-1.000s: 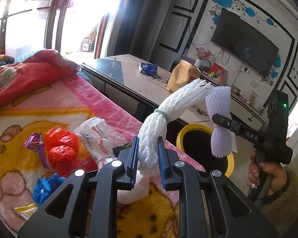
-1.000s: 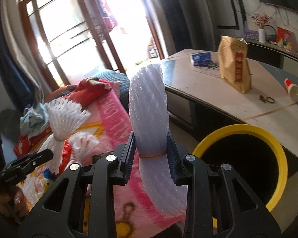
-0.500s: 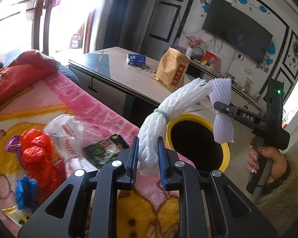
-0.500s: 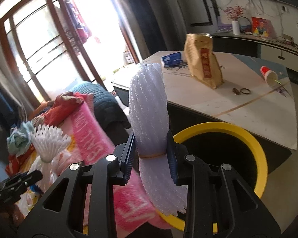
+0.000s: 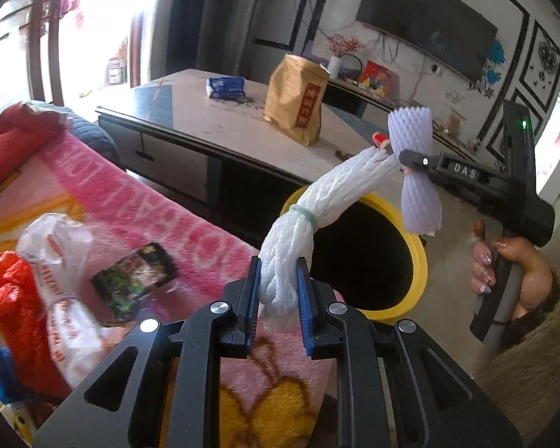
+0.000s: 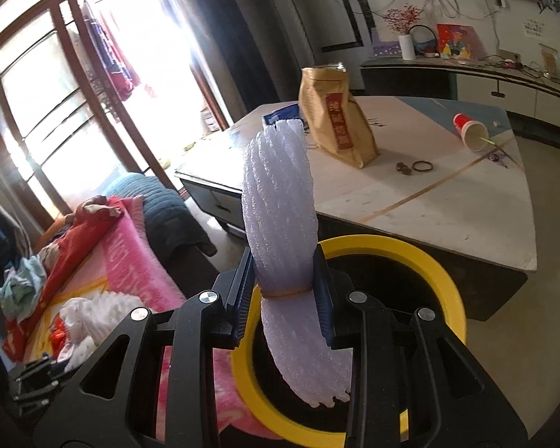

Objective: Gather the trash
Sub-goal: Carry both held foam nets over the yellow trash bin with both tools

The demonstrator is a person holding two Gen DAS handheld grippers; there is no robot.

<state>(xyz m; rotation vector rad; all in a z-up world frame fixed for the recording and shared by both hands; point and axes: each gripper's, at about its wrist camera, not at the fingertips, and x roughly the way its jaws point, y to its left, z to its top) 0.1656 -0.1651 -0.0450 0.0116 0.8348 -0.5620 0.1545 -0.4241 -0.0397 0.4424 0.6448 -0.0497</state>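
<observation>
Both pairs of fingers clamp foam netting: the left gripper (image 5: 278,300) squeezes a white foam net bundle (image 5: 317,205) tied with a band, and the right gripper (image 6: 283,291) squeezes a pale lilac foam net (image 6: 280,205). Each bundle hangs above the yellow-rimmed bin (image 6: 448,283), whose inside looks dark and its contents cannot be told. Beside the bin lies a pink blanket (image 5: 138,201) strewn with a dark snack wrapper (image 5: 134,283), a white plastic bag (image 5: 59,261) and a red bag (image 5: 15,306). Behind the bin, a brown paper bag (image 6: 334,119) stands on the table (image 6: 448,201).

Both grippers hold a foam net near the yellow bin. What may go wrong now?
1. The white foam net in the left gripper sticks out long and nearly touches the lilac foam net; they may snag.
2. The left gripper is beside the yellow bin, over the pink blanket; released now, its net might miss.
</observation>
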